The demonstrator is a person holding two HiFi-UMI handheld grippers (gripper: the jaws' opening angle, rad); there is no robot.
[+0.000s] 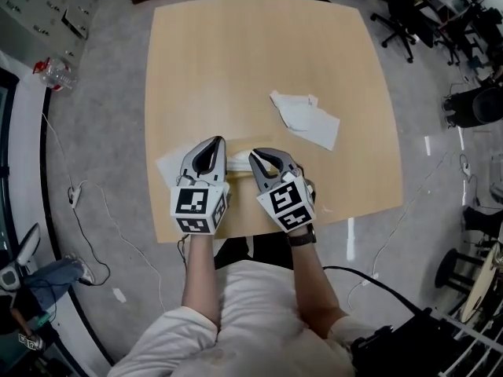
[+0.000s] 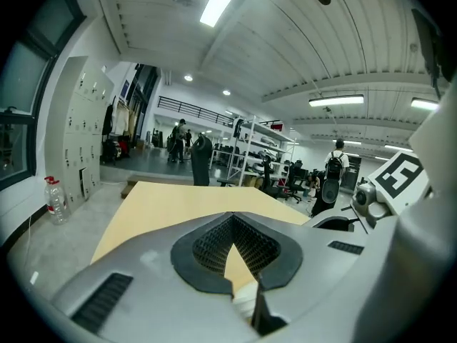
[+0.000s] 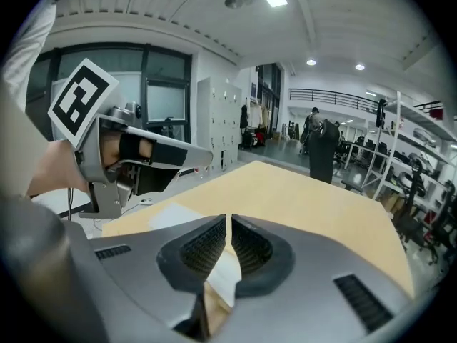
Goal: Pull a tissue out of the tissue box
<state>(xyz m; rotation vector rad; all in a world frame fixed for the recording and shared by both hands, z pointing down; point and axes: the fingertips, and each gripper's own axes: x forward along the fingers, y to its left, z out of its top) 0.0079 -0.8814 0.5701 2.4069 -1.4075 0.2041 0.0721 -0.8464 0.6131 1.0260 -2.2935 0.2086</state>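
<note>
Along the table's [image 1: 259, 61] near edge, left gripper [image 1: 211, 144] and right gripper [image 1: 258, 157] hover closed.

head view: overhead, steeply down | gripper views: low, close | shared: table [image 1: 259, 61]

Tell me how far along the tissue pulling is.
Done: one crumpled tissue lies loose on the table. In hand: nothing; left claw and right claw are shut and empty above a flat white pack, probably the tissue box. Left: gripping and pulling another tissue, if wanted.
</note>
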